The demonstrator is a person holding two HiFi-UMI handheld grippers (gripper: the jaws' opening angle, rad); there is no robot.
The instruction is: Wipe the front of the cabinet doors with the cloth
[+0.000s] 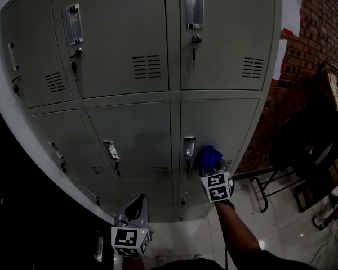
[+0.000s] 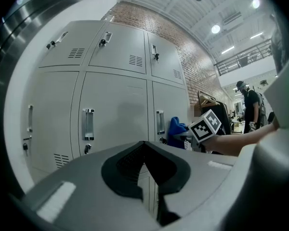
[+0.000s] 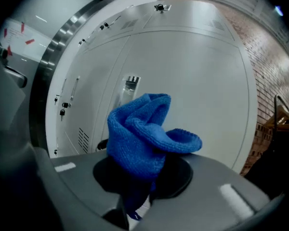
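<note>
A grey metal locker cabinet (image 1: 141, 49) with several doors fills the head view. My right gripper (image 1: 213, 167) is shut on a bunched blue cloth (image 1: 208, 155), held against the lower right door (image 1: 225, 128) just right of its handle (image 1: 188, 147). In the right gripper view the blue cloth (image 3: 144, 134) sticks up from between the jaws, close to the door (image 3: 202, 90). My left gripper (image 1: 136, 208) hangs low in front of the bottom doors, shut with nothing in it. The left gripper view shows the cloth (image 2: 177, 131) and the right gripper's marker cube (image 2: 205, 125).
A brick wall (image 1: 321, 32) stands right of the cabinet. Dark chairs (image 1: 304, 151) and bags crowd the floor at the right. A person (image 2: 250, 107) stands far off in the left gripper view. Keys hang from the upper door locks (image 1: 195, 41).
</note>
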